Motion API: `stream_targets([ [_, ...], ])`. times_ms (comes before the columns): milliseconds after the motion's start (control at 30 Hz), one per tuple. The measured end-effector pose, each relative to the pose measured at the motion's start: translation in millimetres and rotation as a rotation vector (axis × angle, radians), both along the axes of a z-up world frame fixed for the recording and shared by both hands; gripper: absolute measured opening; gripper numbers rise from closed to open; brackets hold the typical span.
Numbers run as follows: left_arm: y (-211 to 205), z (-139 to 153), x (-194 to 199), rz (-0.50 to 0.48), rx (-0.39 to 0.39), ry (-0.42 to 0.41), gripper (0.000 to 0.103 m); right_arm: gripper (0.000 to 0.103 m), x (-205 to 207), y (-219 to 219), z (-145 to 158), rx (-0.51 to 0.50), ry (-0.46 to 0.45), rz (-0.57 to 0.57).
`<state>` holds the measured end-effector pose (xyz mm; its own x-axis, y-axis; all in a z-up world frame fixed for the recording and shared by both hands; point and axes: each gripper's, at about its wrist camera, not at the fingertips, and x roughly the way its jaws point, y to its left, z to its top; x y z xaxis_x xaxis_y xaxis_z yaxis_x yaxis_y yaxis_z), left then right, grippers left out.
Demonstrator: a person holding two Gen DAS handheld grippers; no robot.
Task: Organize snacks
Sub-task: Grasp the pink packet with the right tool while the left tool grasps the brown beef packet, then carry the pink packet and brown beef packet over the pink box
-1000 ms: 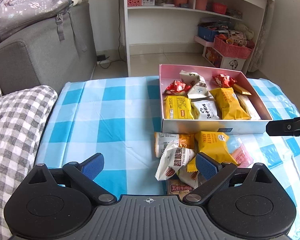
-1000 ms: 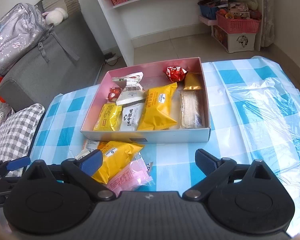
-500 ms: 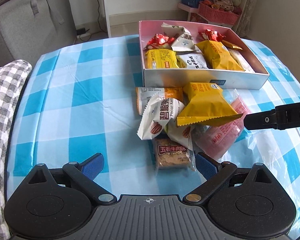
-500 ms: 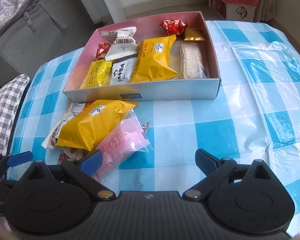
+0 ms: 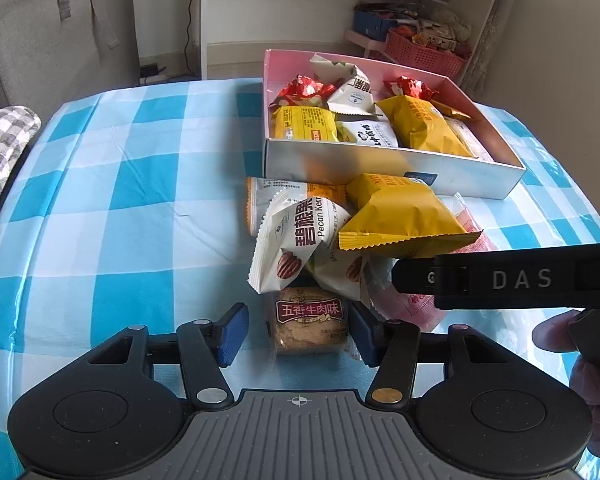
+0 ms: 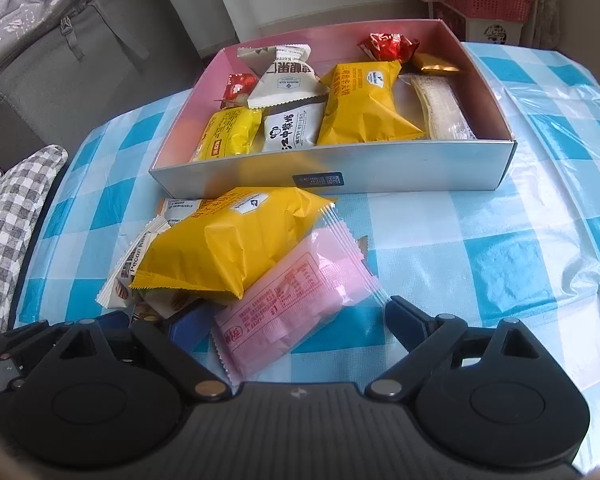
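Observation:
A pile of loose snacks lies on the checked tablecloth in front of a pink-lined box (image 5: 380,164) that holds several snacks. My left gripper (image 5: 296,334) is open, its blue pads on either side of a brown beef-flavour biscuit pack (image 5: 308,320), not pressing it. Above it lie a white pecan pack (image 5: 296,240) and a yellow pack (image 5: 400,216). My right gripper (image 6: 292,324) is open around the near end of a pink pack (image 6: 296,300), which lies under the yellow pack (image 6: 232,240). The box (image 6: 380,168) stands behind.
A grey sofa (image 5: 52,32) with a checked cushion (image 6: 8,216) stands to the left of the table. White shelves (image 5: 340,4) and red baskets (image 6: 484,0) stand behind the table. The right gripper's body (image 5: 508,278) crosses the left wrist view at the right.
Both grippers moved forward and down to the snack pile. The left jaws narrowed around the biscuit pack. The right jaws now straddle the pink pack.

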<state>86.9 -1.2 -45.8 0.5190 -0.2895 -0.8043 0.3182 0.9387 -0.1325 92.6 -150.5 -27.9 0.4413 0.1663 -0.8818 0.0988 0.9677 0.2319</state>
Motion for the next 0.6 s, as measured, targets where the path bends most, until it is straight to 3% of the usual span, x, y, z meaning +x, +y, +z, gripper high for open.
stream_targets([
  [67,-2.1,0.6,-2.0,-0.020,0.002,-0.007,0.041,0.086,-2.3,4.5,0.2,-0.033,-0.017,0.016],
  [333,4.4,3.8,-11.1,-0.070,0.043,-0.007,0.037,0.042,-5.8,-12.4,5.5,-0.024,-0.023,0.156],
  [600,22.8,3.7,-21.6,-0.103,0.031,0.007,0.037,0.034,-13.9,-45.6,5.9,0.058,0.007,0.316],
])
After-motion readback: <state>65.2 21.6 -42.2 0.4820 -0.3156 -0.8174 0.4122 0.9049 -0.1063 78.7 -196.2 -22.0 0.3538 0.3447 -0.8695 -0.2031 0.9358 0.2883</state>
